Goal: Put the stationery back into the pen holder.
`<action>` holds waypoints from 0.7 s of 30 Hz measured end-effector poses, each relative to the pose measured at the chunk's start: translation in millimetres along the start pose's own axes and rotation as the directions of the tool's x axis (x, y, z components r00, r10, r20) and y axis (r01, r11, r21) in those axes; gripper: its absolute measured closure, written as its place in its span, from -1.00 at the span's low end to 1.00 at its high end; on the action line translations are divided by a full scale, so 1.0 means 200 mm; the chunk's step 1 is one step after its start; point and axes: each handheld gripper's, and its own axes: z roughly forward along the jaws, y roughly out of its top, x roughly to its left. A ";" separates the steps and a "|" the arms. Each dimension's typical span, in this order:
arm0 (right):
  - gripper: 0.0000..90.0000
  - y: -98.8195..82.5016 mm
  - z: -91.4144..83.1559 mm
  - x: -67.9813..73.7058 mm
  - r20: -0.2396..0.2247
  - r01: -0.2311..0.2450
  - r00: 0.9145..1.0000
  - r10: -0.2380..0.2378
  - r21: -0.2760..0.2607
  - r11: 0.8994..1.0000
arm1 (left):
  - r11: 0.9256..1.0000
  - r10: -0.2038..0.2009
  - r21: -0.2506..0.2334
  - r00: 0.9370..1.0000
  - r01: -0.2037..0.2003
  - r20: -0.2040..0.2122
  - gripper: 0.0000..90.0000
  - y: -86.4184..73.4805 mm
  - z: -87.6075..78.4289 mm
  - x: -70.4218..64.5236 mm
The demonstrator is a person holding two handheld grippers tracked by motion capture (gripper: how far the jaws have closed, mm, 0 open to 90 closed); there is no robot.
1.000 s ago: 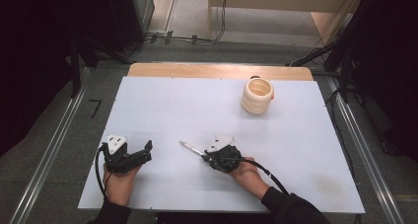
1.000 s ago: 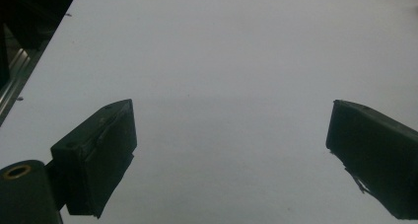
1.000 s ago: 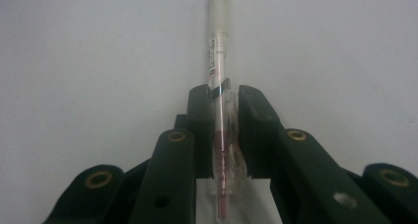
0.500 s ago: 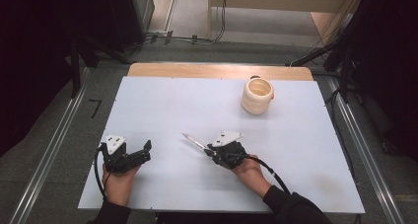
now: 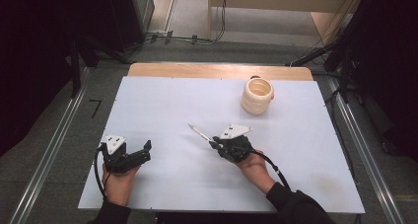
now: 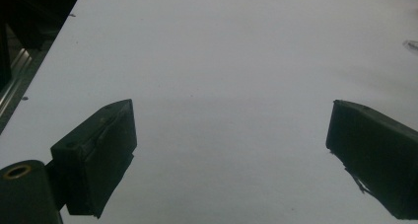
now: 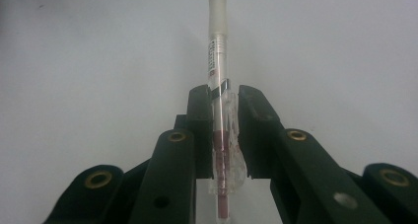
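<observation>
A pen [image 5: 199, 132] with a clear barrel, red ink and a white cap sticks out to the upper left of my right gripper [image 5: 215, 144], which is shut on it just above the white table [image 5: 167, 100]. In the right gripper view the jaws clamp the pen's [image 7: 217, 46] barrel about halfway along, and my right gripper [image 7: 223, 98] points across bare table. My left gripper [image 5: 146, 148] rests at the table's front left, jaws wide apart. In the left gripper view my left gripper [image 6: 231, 145] has nothing between its jaws.
A cream ribbed cup [image 5: 257, 95] stands upright at the back right of the table. A wooden strip [image 5: 217, 71] edges the far side. Metal rails [image 5: 49, 155] run along both sides of the table, with dark equipment and cables beyond.
My right gripper has lifted slightly and moved right and away with the pen still clamped. The left gripper has stayed where it was.
</observation>
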 end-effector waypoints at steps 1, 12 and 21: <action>0.67 0.00 -0.01 -0.01 0.004 -0.007 1.000 0.007 -0.005 1.000 | 1.000 0.000 0.000 1.000 0.000 -0.001 -0.87 0.00 0.00 0.00; 0.67 0.03 -0.08 -0.10 0.048 -0.052 0.997 0.055 -0.055 0.997 | 1.000 -0.001 -0.002 1.000 0.001 0.000 -0.87 0.00 0.00 0.00; 0.67 0.04 -0.14 -0.19 0.093 -0.082 0.992 0.091 -0.094 0.992 | 1.000 -0.001 0.000 1.000 0.001 0.001 -0.87 0.00 0.00 0.00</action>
